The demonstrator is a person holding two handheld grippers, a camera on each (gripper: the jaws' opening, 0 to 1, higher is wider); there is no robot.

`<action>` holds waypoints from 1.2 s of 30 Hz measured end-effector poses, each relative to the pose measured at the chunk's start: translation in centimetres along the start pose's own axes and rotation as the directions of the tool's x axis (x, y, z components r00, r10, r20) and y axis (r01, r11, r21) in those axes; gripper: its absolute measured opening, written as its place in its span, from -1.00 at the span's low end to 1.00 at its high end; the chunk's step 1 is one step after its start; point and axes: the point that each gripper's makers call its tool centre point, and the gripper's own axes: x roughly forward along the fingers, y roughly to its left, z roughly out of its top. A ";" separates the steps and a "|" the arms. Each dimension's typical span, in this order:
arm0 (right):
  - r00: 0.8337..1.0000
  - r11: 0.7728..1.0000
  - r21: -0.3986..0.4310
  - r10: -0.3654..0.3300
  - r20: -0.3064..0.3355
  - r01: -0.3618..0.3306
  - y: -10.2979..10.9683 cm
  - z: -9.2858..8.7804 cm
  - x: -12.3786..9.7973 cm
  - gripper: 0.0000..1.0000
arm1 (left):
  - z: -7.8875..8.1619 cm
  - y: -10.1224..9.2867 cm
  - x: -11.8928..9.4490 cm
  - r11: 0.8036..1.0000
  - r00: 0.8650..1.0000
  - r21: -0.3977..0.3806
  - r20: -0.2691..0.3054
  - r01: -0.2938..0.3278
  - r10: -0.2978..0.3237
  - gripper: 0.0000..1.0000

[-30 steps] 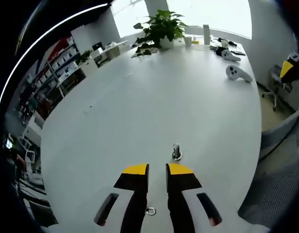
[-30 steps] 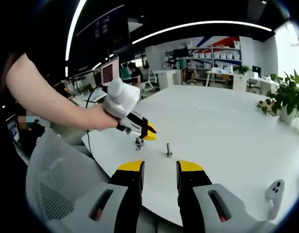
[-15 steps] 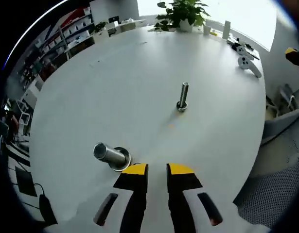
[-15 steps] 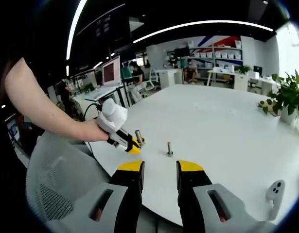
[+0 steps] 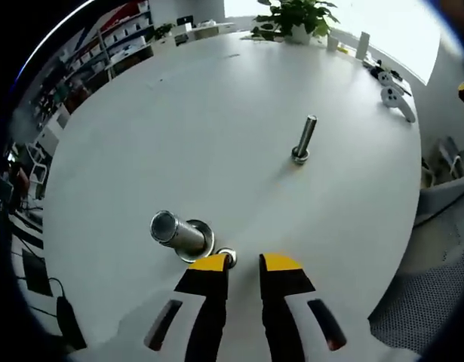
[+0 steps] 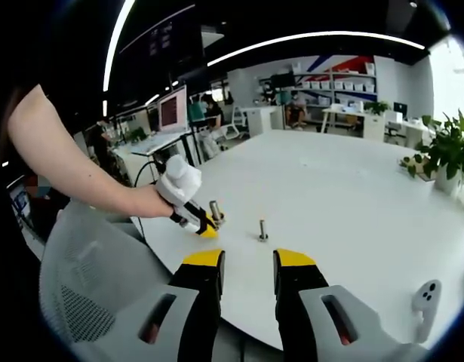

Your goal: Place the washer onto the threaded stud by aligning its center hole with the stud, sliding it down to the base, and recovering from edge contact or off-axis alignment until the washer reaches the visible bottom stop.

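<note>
Two steps remain: narrow left claw (image 5: pixel 244 262) reaching washer (image 5: pixel 227 257) beside stud (image 5: pixel 179 234); next, grasp, then align.

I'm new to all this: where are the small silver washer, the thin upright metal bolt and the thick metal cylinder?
small silver washer (image 5: pixel 227 257): left gripper view, its ring.
thin upright metal bolt (image 5: pixel 305 139): left gripper view, mid-shaft.
thick metal cylinder (image 5: pixel 176 233): left gripper view, its side.

White table (image 5: pixel 179 121) carries washer (image 5: pixel 227 256), two studs, potted plant (image 5: pixel 296 16), two controllers
</note>
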 end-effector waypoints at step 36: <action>1.000 1.000 -0.003 -0.006 -0.001 0.006 -0.1 0.0 0.0 -0.45 | -1.6 -0.5 -0.4 0.999 0.998 0.039 -0.054 0.034 -0.031 -0.70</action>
